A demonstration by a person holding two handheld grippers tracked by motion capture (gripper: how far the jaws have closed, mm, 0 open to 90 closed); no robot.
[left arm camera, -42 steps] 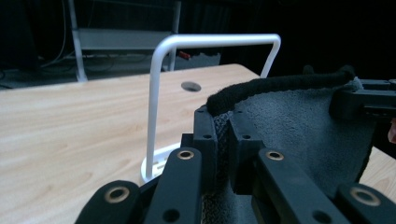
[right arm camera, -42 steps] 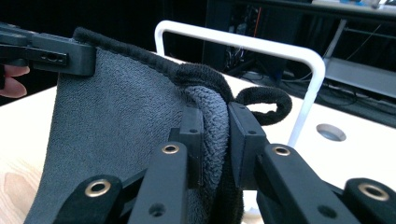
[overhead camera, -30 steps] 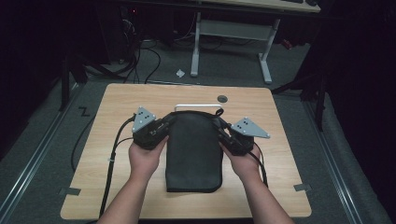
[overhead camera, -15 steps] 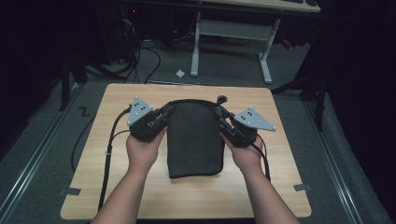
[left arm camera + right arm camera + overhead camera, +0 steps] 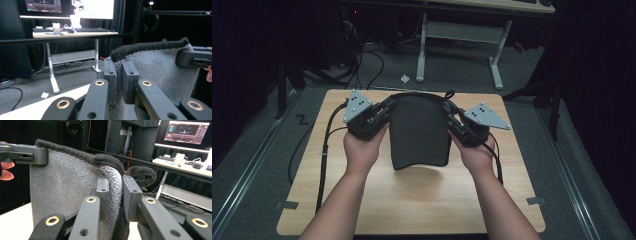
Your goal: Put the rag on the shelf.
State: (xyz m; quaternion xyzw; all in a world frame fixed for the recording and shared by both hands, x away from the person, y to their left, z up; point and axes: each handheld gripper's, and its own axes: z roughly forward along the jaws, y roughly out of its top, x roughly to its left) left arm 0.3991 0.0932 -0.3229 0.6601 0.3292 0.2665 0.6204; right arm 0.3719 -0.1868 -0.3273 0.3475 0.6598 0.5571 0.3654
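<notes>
A dark grey fleecy towel [image 5: 419,132] hangs by its top edge between the two grippers, above the wooden table [image 5: 412,200]. My left gripper [image 5: 387,107] is shut on the towel's top left corner; its own view shows the pads [image 5: 110,77] pinching the towel [image 5: 160,67]. My right gripper [image 5: 451,112] is shut on the top right corner, with the towel [image 5: 67,185] bunched between its pads [image 5: 103,195]. The towel's lower edge hangs free above the tabletop, casting a shadow. Each gripper view shows the other gripper's jaw clamped on the far corner.
A small dark round mark [image 5: 450,93] lies near the table's far edge. Cables [image 5: 324,150] trail from the left gripper over the table's left side. Beyond the table stand a desk frame [image 5: 462,45] and floor cables; a desk with monitors [image 5: 67,7] stands farther off.
Both hands have risen and lifted the towel off the table. It lay flat one second ago; now it hangs by its top corners with the lower edge off the surface.
</notes>
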